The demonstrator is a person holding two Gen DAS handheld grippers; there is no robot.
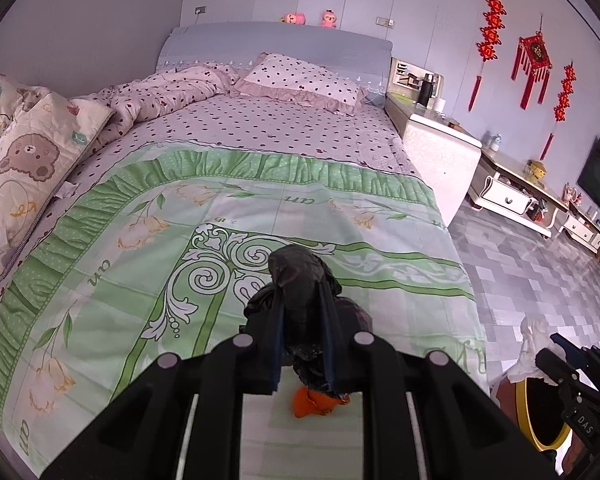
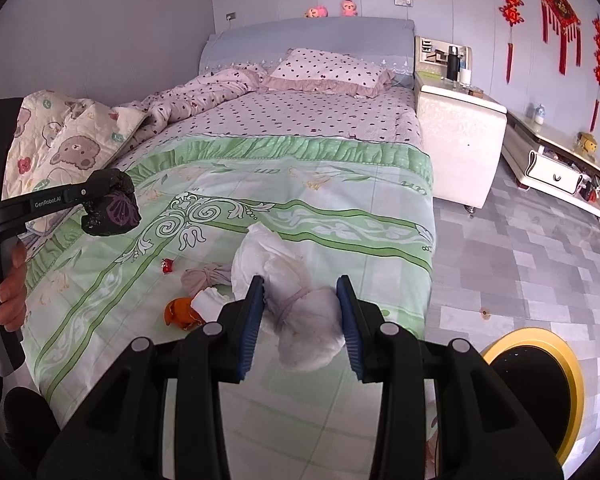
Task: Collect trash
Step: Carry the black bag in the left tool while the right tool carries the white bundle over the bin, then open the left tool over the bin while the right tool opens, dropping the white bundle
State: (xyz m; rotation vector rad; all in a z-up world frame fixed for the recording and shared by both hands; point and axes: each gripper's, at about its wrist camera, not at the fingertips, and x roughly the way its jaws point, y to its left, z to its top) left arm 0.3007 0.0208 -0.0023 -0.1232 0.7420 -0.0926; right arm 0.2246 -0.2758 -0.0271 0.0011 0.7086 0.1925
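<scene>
Your left tool [image 1: 302, 320] squeezes black bag [image 1: 298, 276], lifted above bed [image 1: 260, 152]. Your right tool [image 2: 302, 312] grips white tied bundle [image 2: 300, 320], also off bed, near its right edge. More trash lies on green cover: orange peel [image 2: 178, 312], small white scrap [image 2: 206, 300], pinkish knotted bundle [image 2: 204, 278], tiny red bit [image 2: 167, 266]. Yellow-rimmed bin [image 2: 540, 364] sits on floor, near right.

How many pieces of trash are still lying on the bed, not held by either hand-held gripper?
4: a red wrapper, a knotted pinkish-grey bundle, an orange peel, and a small white wad beside it, all near the foot of the bed. The grippers may hide others.
</scene>
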